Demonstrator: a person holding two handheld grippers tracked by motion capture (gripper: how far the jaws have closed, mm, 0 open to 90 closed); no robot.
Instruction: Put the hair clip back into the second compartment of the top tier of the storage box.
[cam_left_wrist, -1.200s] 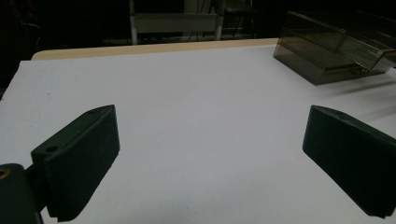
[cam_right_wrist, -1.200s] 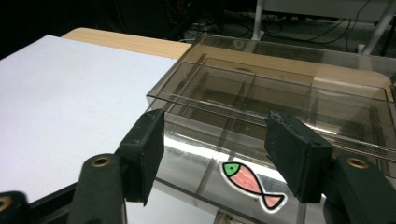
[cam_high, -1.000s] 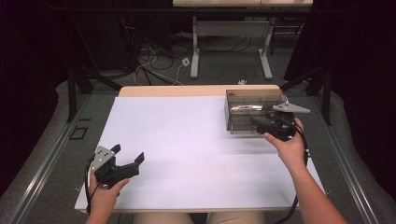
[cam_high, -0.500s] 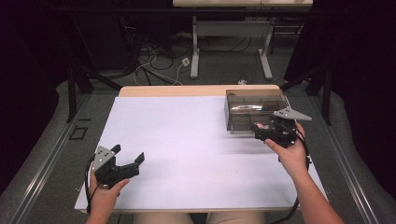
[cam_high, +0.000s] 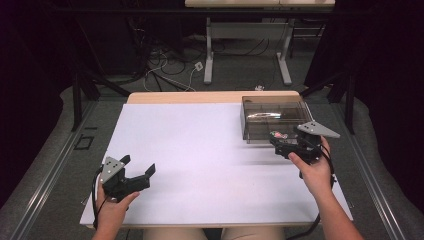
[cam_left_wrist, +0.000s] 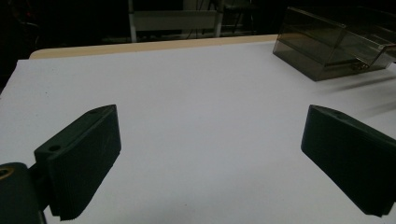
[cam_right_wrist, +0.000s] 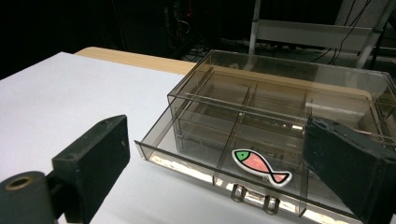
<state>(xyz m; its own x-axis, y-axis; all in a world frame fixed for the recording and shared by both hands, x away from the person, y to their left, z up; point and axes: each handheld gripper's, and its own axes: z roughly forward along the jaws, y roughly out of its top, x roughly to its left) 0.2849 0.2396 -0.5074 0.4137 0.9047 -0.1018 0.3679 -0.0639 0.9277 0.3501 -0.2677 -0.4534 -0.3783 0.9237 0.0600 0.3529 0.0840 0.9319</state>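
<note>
Right gripper (cam_right_wrist: 210, 158): jaws have just been opening, now wide apart, nothing between the ribbed black pads. It faces a smoky translucent plastic drawer box (cam_right_wrist: 280, 98) on the white sheet (cam_high: 200, 150). The drawer (cam_right_wrist: 224, 175) is pulled partway out; its right end is hidden behind one jaw. A flat, glossy fish-shaped piece (cam_right_wrist: 261, 167), pink with green head, lies in a front compartment. Left gripper (cam_high: 137, 170): jaws spread, empty, well apart from the box.
</note>
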